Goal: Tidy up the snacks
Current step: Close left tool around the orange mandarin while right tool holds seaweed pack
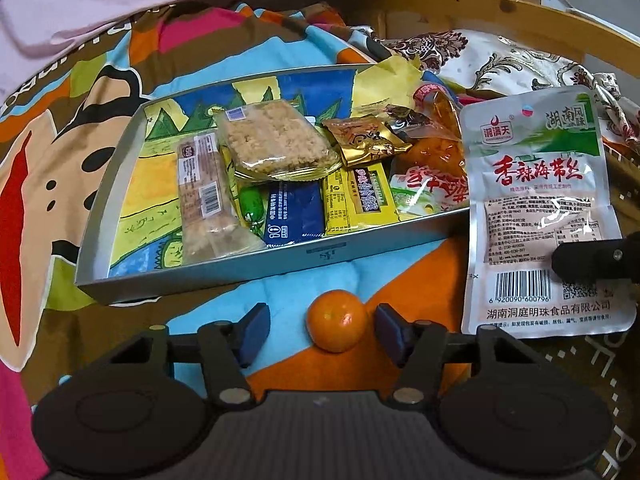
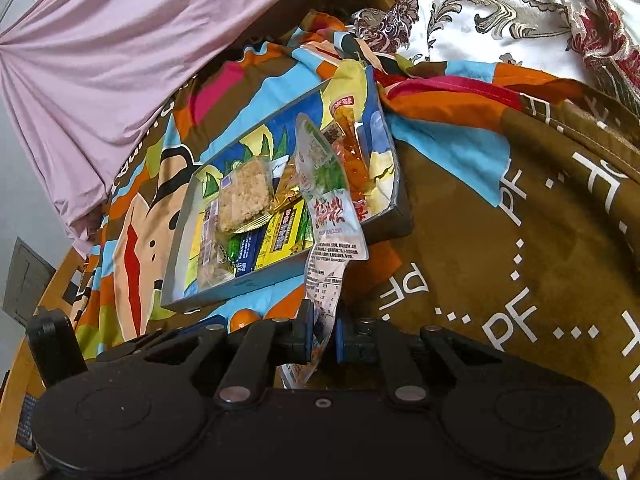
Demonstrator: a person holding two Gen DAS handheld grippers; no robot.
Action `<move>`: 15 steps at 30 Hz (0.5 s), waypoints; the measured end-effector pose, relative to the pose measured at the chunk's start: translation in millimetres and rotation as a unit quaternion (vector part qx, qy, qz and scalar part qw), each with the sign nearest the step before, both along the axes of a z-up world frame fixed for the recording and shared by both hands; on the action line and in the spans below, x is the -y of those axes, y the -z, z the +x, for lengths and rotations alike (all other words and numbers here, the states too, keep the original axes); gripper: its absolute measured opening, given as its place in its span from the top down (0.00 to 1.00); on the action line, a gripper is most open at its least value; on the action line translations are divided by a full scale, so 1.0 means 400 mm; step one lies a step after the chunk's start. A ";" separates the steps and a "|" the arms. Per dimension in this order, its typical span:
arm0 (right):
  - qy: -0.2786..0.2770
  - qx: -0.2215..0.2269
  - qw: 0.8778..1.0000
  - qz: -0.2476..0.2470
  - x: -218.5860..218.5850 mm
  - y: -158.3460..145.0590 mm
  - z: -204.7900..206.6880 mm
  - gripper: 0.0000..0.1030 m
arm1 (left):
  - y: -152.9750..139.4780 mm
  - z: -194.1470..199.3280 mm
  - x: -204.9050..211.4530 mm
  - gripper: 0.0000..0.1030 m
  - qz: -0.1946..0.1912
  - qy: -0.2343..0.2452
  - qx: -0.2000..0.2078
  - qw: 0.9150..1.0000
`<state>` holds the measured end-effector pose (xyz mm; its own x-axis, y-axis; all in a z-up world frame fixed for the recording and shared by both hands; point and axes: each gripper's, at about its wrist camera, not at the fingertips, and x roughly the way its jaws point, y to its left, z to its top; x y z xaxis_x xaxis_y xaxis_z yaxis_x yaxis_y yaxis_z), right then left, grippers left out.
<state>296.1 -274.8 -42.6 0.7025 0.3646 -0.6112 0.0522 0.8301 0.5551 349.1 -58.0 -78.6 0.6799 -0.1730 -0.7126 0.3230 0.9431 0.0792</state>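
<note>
The left tongs are released, with the blue pads wide apart, and a small orange lies between them on the colourful blanket. The pads do not touch the fruit. In the right wrist view only a small piece of this orange is seen, because the gripper body covers the rest.

The right tongs are clenched on the lower edge of a white seaweed packet. The packet hangs in front of the grey tray, over its right end, so it hides some snacks behind it. In the left wrist view the packet shows its printed face and barcode, and a dark fingertip of the right tongs covers a part of the label.

Inside the tray lie a rice cracker block, a long bar, a blue packet, a yellow packet, a gold packet and an orange bag. They overlap, and a small green thing under the cracker I cannot identify.
</note>
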 end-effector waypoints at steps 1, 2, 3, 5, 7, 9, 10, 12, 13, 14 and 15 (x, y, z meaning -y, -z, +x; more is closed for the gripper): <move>0.000 0.000 1.000 -0.001 0.000 0.000 0.000 0.89 | 0.000 0.001 0.000 0.38 0.000 0.000 -0.001 1.000; 0.000 0.000 1.000 -0.002 0.000 0.000 0.000 0.89 | 0.001 0.003 -0.001 0.38 -0.001 0.000 -0.002 1.000; 0.000 0.001 1.000 -0.003 -0.001 0.002 0.000 0.89 | 0.002 0.005 -0.001 0.38 -0.002 -0.001 -0.004 1.000; 0.000 0.001 1.000 -0.005 -0.002 0.003 -0.001 0.89 | 0.003 0.006 -0.002 0.38 -0.006 -0.005 -0.005 1.000; 0.000 0.001 1.000 -0.005 -0.002 0.003 -0.001 0.89 | 0.005 0.007 -0.003 0.39 -0.008 -0.005 -0.005 1.000; 0.001 0.000 1.000 -0.005 -0.003 0.005 0.000 0.89 | 0.007 0.005 -0.002 0.43 -0.009 -0.003 -0.006 1.000; 0.000 0.001 1.000 -0.006 -0.004 0.004 0.000 0.89 | 0.008 0.004 -0.001 0.47 -0.010 -0.002 -0.007 1.000; -0.001 0.002 1.000 -0.009 -0.003 0.005 0.000 0.89 | 0.008 0.001 0.002 0.54 -0.010 0.003 -0.006 1.000; -0.002 0.003 1.000 -0.011 -0.004 0.005 0.000 0.89 | 0.008 -0.001 0.003 0.59 -0.011 0.007 -0.006 1.000; -0.002 0.004 1.000 -0.013 -0.006 0.004 0.000 0.89 | 0.008 -0.002 0.005 0.64 -0.013 0.010 -0.007 1.000; -0.003 0.004 1.000 -0.014 -0.007 0.004 0.000 0.89 | 0.009 -0.003 0.008 0.64 -0.013 0.013 -0.007 1.000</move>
